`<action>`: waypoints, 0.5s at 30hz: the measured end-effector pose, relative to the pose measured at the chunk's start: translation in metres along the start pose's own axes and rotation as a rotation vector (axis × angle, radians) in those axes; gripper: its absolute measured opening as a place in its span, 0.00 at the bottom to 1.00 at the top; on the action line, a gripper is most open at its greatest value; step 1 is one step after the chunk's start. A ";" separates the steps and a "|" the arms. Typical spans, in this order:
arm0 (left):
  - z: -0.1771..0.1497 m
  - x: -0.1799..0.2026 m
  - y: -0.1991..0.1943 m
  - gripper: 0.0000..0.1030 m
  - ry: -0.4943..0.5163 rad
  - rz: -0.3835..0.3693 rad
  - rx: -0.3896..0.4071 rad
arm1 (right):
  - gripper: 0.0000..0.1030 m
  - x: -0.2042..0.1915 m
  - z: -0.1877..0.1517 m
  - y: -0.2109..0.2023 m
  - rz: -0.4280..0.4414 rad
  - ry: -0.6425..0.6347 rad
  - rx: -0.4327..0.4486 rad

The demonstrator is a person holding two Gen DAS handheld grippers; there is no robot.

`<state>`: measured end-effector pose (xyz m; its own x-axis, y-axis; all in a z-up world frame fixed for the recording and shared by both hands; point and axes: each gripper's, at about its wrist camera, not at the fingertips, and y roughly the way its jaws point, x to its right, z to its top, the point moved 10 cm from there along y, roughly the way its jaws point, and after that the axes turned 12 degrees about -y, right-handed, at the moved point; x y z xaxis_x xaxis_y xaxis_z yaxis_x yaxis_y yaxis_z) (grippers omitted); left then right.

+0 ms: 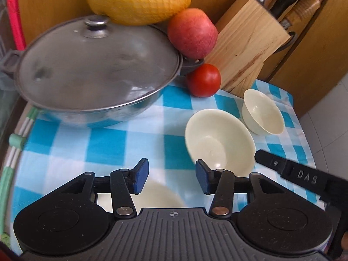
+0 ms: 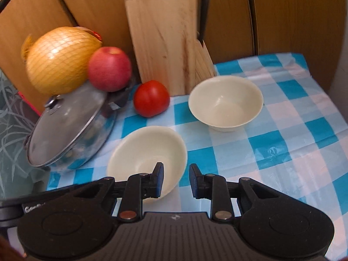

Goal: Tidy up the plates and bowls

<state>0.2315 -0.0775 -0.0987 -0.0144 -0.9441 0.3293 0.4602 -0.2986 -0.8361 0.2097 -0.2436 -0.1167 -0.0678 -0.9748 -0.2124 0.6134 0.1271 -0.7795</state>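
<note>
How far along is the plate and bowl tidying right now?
Nothing looks stacked yet. The larger cream bowl and smaller cream bowl sit apart on the blue checked cloth. Both the left gripper and right gripper are open, holding nothing. Gathering them remains.

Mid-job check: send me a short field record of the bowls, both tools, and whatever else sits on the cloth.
near bowl: upright, empty, on checked cloth
far bowl: upright, empty, apart from near bowl
left tool: open, nothing between pads
right tool: open, left pad over near bowl's rim, no grip
plate: pale, partly hidden under left tool
lidded pot: left of bowls
tomato: beside knife block
</note>
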 end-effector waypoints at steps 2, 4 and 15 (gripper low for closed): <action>0.007 0.008 0.013 0.52 -0.008 0.017 0.006 | 0.24 0.001 0.002 0.008 0.013 -0.004 -0.006; 0.010 0.012 0.028 0.52 -0.007 0.035 -0.004 | 0.24 -0.001 0.004 0.015 0.022 -0.018 -0.018; 0.005 0.025 0.063 0.18 0.056 0.075 -0.061 | 0.10 -0.003 0.006 0.018 0.048 -0.034 -0.047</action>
<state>0.2644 -0.1193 -0.1415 -0.0320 -0.9700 0.2412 0.4067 -0.2330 -0.8833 0.2255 -0.2392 -0.1270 -0.0126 -0.9730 -0.2306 0.5773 0.1812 -0.7961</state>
